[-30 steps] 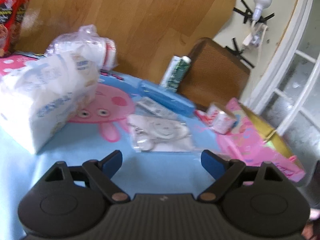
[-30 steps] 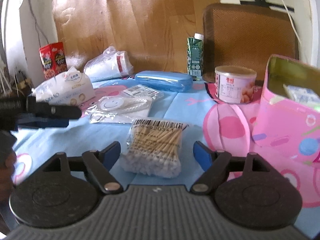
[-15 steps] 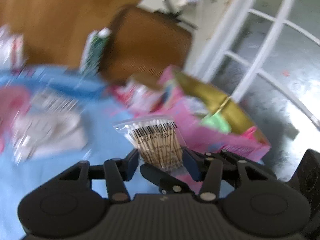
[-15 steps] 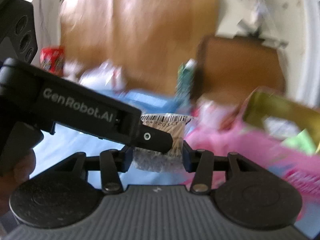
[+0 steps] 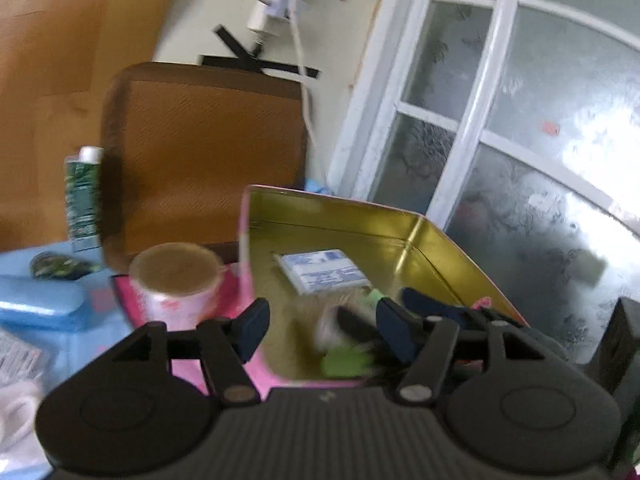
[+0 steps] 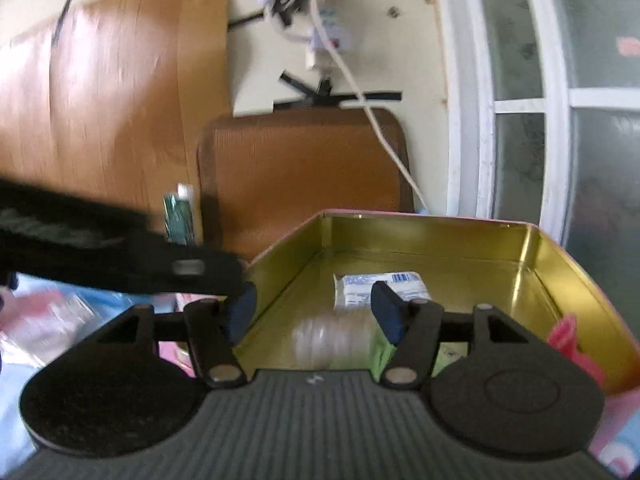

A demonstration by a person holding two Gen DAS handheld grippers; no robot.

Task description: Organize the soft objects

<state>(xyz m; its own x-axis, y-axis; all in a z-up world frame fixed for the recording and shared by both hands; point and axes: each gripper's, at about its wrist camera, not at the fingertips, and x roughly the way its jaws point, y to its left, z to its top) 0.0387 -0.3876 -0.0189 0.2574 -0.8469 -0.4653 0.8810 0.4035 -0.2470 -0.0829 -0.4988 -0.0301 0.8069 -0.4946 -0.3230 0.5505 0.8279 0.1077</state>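
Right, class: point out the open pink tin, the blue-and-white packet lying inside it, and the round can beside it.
pink tin [image 6: 432,236], right wrist view, on its gold inner back wall.
blue-and-white packet [image 6: 360,286], right wrist view, on its printed top face.
round can [image 5: 174,268], left wrist view, on its brown lid.

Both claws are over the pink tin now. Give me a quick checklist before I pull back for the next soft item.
1. Cotton swab bag inside pink tin: ok, blurred.
2. Right claw free of bag: ok, jaws opening, pads apart.
3. Left claw free: ok, jaws opening.
4. Bag settled, not moving: cannot tell.
5. White packet still flat in tin: ok.
6. Claws clear of each other: not ok, very close.
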